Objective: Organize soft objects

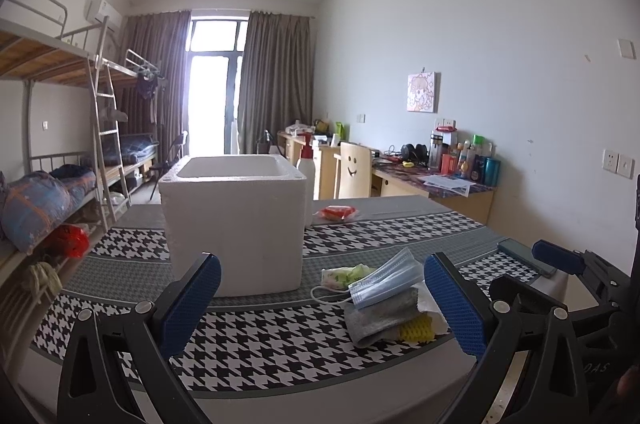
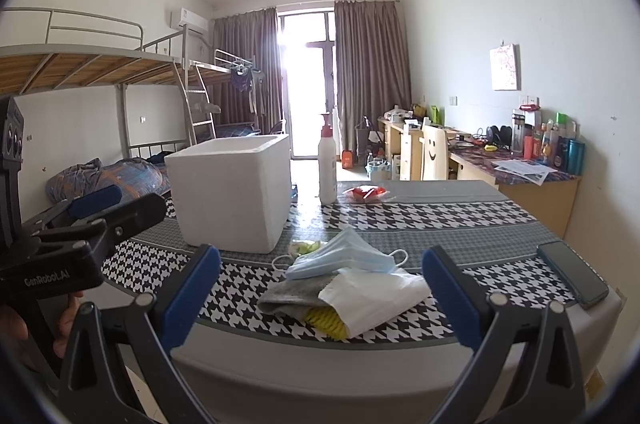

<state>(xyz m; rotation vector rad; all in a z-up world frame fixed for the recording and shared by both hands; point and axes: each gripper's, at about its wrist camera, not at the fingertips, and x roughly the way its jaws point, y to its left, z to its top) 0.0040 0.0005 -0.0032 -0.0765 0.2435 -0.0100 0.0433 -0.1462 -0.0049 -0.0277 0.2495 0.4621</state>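
Observation:
A pile of soft things lies near the table's front edge: a blue face mask (image 1: 384, 278) (image 2: 340, 260) on top, a grey cloth (image 1: 380, 316) (image 2: 292, 298), a white tissue (image 2: 372, 294), a yellow sponge (image 1: 416, 330) (image 2: 326, 322) and a green-and-white packet (image 1: 344, 274) (image 2: 306, 247). Behind it stands an open white foam box (image 1: 236, 224) (image 2: 232, 192). My left gripper (image 1: 324, 308) is open, low at the front edge, with the pile just inside its right finger. My right gripper (image 2: 322, 304) is open too, facing the pile from just off the edge, holding nothing.
A houndstooth cloth covers the table (image 1: 260, 344) (image 2: 440, 224). A white pump bottle (image 1: 307, 164) (image 2: 328, 168) and a red packet (image 1: 338, 213) (image 2: 365, 193) sit behind the box. A dark phone (image 1: 524, 256) (image 2: 572, 272) lies at the right edge. Bunk beds stand left, desks right.

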